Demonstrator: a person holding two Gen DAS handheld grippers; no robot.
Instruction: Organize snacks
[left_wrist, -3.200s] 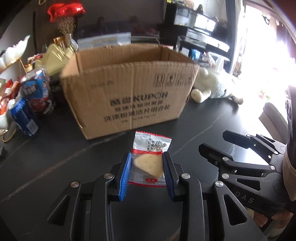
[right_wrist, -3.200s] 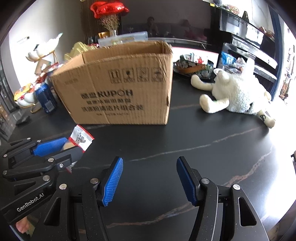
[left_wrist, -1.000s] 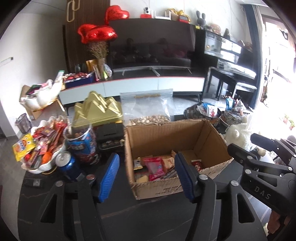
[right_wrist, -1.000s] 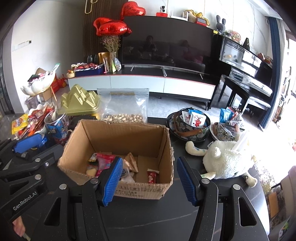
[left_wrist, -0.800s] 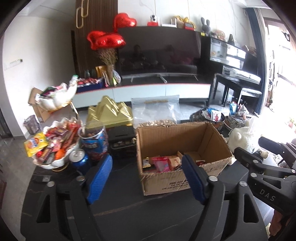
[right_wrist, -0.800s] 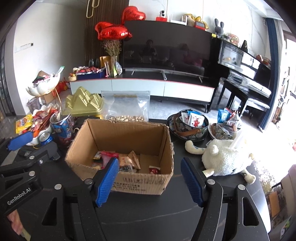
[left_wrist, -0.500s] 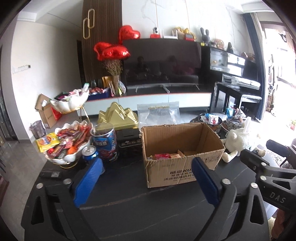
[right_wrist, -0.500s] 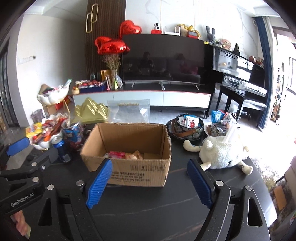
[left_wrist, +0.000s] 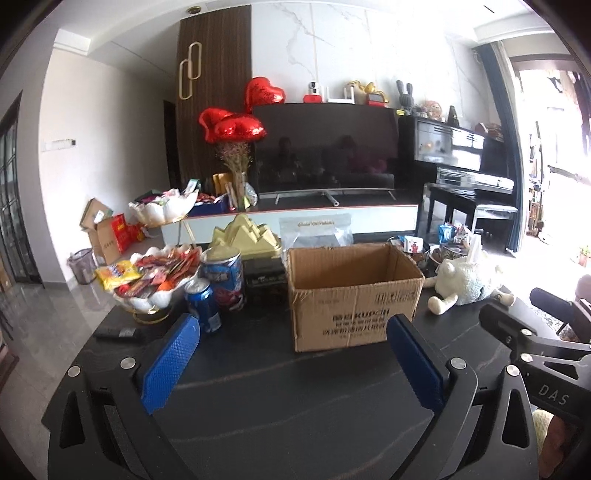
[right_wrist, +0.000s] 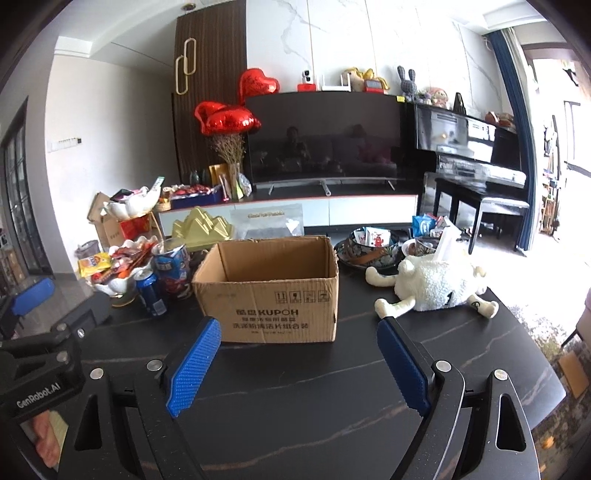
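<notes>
An open cardboard box (left_wrist: 354, 295) stands on the black table (left_wrist: 288, 398); its contents are hidden from this low angle. It also shows in the right wrist view (right_wrist: 269, 291). My left gripper (left_wrist: 291, 354) is open and empty, well back from the box. My right gripper (right_wrist: 299, 354) is open and empty, also back from the box. A white shell bowl of snack packets (left_wrist: 155, 277) sits left of the box, with a blue can (left_wrist: 203, 306) and a blue snack tub (left_wrist: 225, 280) beside it.
A white plush sheep (right_wrist: 432, 284) lies right of the box. Dark bowls with packets (right_wrist: 373, 247) stand behind it. A gold mountain-shaped box (left_wrist: 247, 236) and a clear zip bag (left_wrist: 317, 232) stand behind the cardboard box. A remote (left_wrist: 114, 332) lies at the table's left edge.
Both grippers have pulled back and dropped lower, so the box looks farther away and its inside is hidden. The left gripper, earlier shut on a cheese snack packet, is open and empty.
</notes>
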